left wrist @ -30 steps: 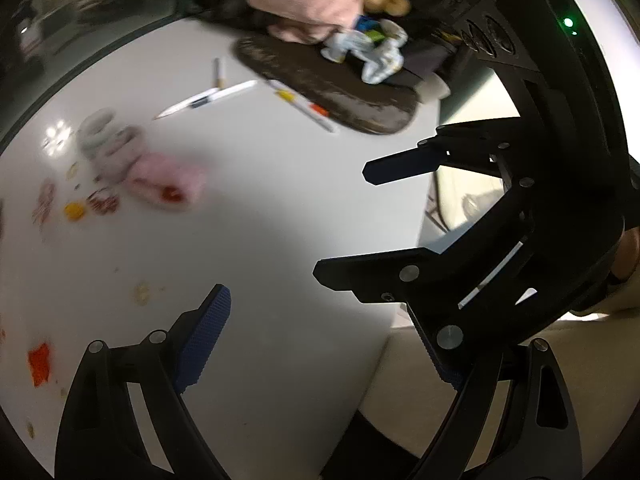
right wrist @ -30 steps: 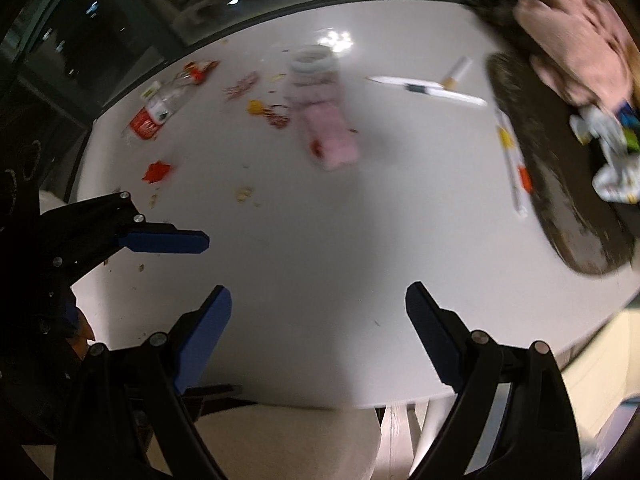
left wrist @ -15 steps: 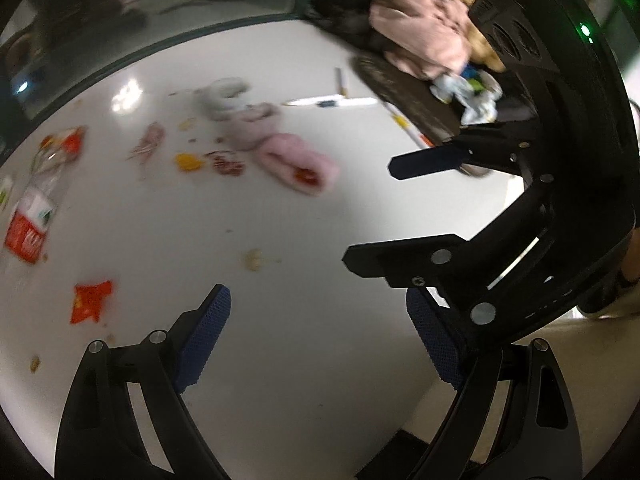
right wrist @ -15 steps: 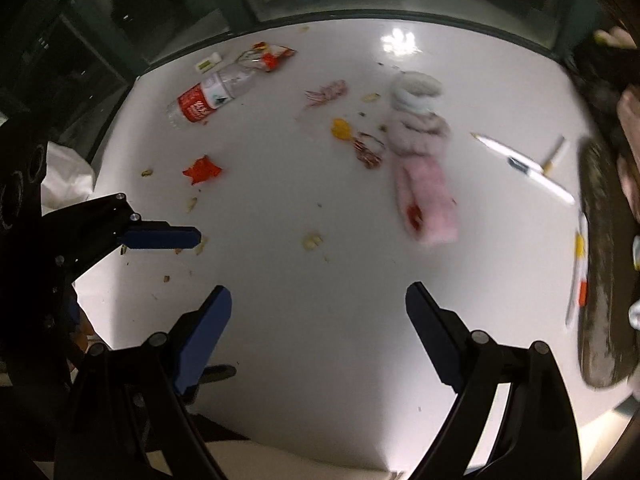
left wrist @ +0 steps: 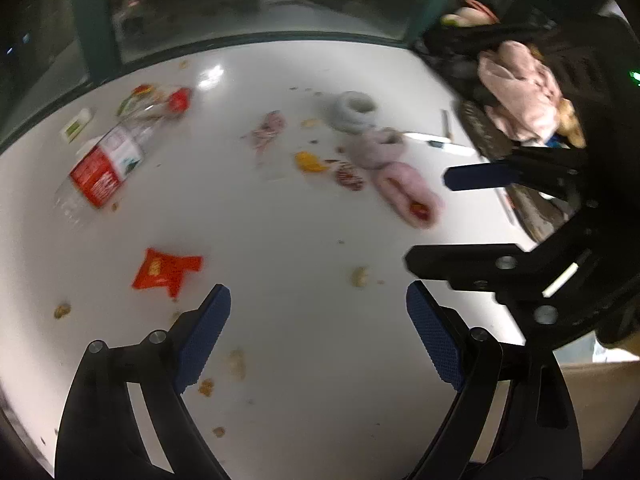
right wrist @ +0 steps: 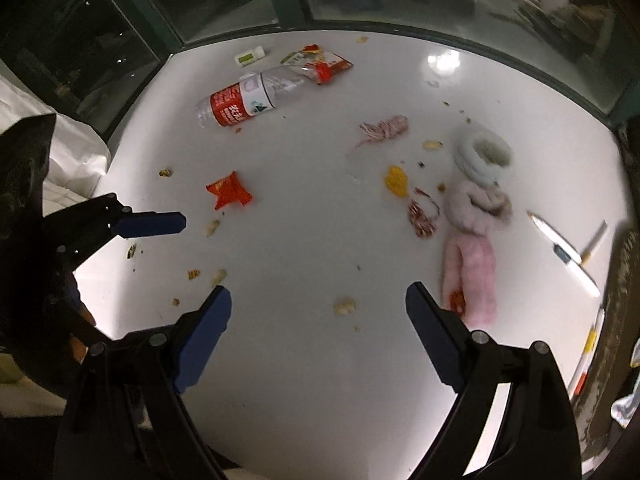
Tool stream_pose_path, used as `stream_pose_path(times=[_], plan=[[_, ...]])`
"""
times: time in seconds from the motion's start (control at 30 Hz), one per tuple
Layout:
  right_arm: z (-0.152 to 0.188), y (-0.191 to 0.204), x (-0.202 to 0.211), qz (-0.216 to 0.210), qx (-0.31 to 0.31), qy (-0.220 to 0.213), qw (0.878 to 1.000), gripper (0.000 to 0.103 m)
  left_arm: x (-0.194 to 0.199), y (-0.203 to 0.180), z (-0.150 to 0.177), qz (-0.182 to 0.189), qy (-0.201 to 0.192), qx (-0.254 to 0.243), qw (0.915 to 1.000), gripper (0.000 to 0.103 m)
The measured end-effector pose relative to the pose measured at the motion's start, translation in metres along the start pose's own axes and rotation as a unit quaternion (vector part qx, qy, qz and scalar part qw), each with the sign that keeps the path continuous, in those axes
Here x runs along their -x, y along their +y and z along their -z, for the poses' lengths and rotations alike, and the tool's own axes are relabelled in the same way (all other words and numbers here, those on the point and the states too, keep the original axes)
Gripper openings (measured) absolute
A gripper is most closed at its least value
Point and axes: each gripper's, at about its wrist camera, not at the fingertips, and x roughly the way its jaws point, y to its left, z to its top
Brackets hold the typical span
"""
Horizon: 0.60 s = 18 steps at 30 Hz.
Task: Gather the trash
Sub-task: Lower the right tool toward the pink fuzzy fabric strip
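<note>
White table [right wrist: 304, 360] fills both views, litter strewn across it. The plastic bottle [right wrist: 248, 100] lies upper left, long axis slanting. The red wrapper [left wrist: 166, 270] sits just up-left of the left gripper [left wrist: 318, 332], the nearer one (both empty, jaws apart); the right gripper [right wrist: 318, 332] hovers lower centre. No bin is visible.

White glossy table [right wrist: 320, 360] with a rounded far edge, ceiling light glaring off the surface near that edge. Dark green-framed glass panels [right wrist: 224, 4] run behind it, night-dark outside with dim reflections. White cloth [right wrist: 72, 152] sits off the table's left side.
</note>
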Motion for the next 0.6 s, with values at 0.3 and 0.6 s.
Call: stream_pose_path(times=[0.3,0.6], plan=[[-0.010,-0.005,-0.011,-0.010,-0.024,-0.003,1.000,0.086,-0.011,0.022,-0.012,-0.026,0.003,0.017,0.9995,0.087],[-0.004,-0.038,-0.016,0.004,-0.055,0.010,0.998,0.086,-0.032,0.012,-0.036,-0.043,-0.002,0.031,0.9986,0.090]])
